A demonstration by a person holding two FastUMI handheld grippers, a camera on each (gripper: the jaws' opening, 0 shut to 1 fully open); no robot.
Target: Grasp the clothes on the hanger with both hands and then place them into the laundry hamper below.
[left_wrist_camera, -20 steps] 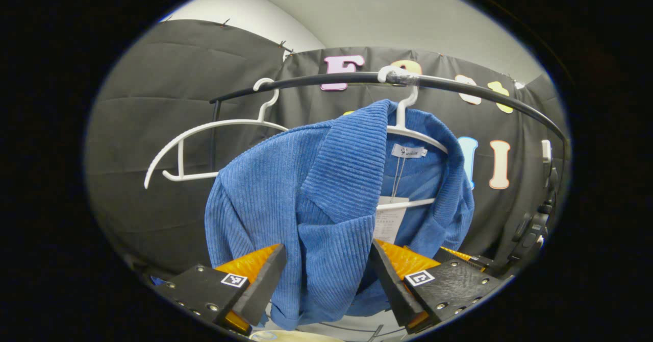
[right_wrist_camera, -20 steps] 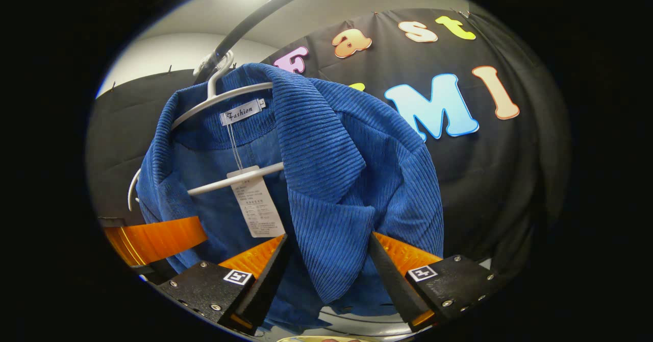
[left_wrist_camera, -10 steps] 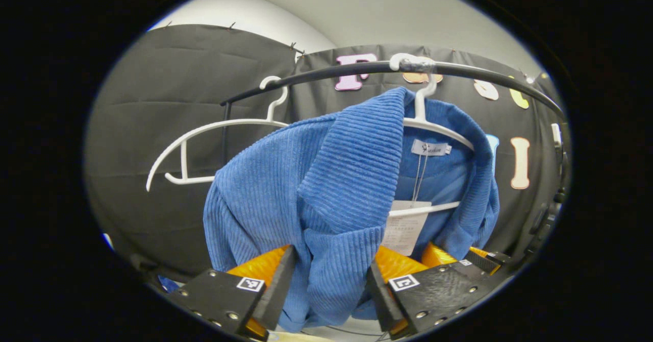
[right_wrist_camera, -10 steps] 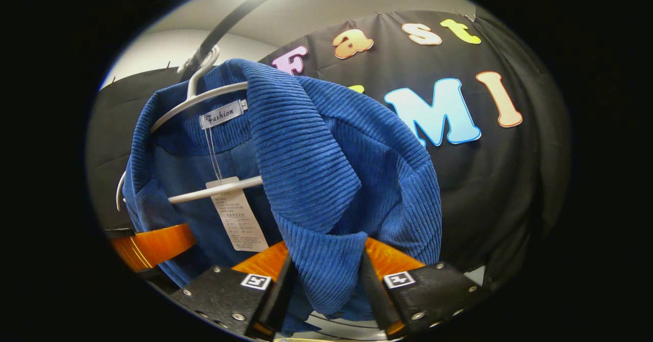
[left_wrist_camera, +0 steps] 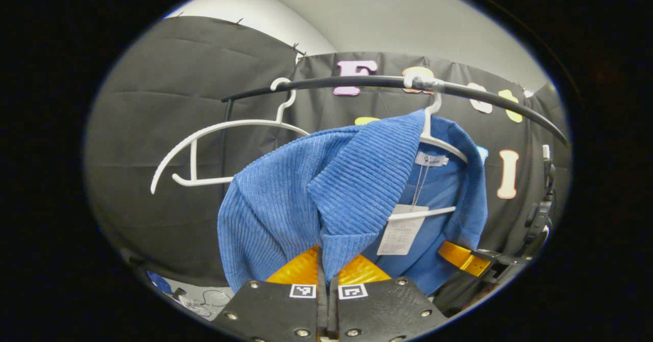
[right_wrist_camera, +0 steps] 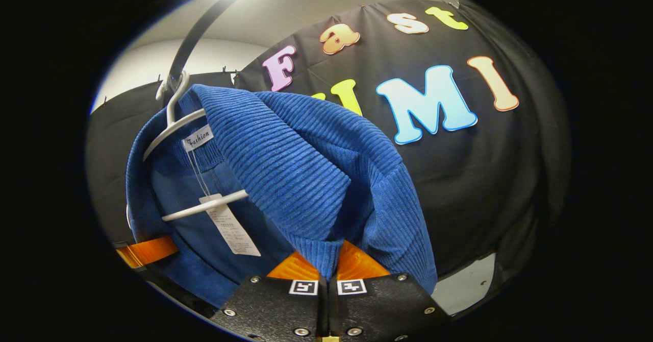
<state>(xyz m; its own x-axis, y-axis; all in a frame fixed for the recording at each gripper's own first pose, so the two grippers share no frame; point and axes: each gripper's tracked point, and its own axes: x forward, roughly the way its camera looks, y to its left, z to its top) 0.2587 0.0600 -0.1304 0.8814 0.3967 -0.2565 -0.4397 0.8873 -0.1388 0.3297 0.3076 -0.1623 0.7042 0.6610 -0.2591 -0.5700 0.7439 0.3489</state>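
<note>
A: We see the blue corduroy jacket [left_wrist_camera: 285,199] hanging on a white hanger [left_wrist_camera: 443,143] hooked over the black rail [left_wrist_camera: 357,81]. Its collar is folded outward on both sides.

B: And the claws?

A: The left gripper [left_wrist_camera: 326,281] is clenched on the jacket's front edge just below the lapel point, both fingers pressed together with only the cloth between them. In the right gripper view, the right gripper [right_wrist_camera: 326,275] is clamped the same way on the other lapel [right_wrist_camera: 285,178].

B: What sits around it?

A: A paper tag [right_wrist_camera: 232,229] dangles inside the jacket across the hanger's bar. In the left gripper view, an empty white hanger [left_wrist_camera: 224,143] hangs on the rail just beside the jacket's shoulder, and the right gripper shows past the far hem. Behind everything is the black cloth wall [left_wrist_camera: 163,97].
</note>
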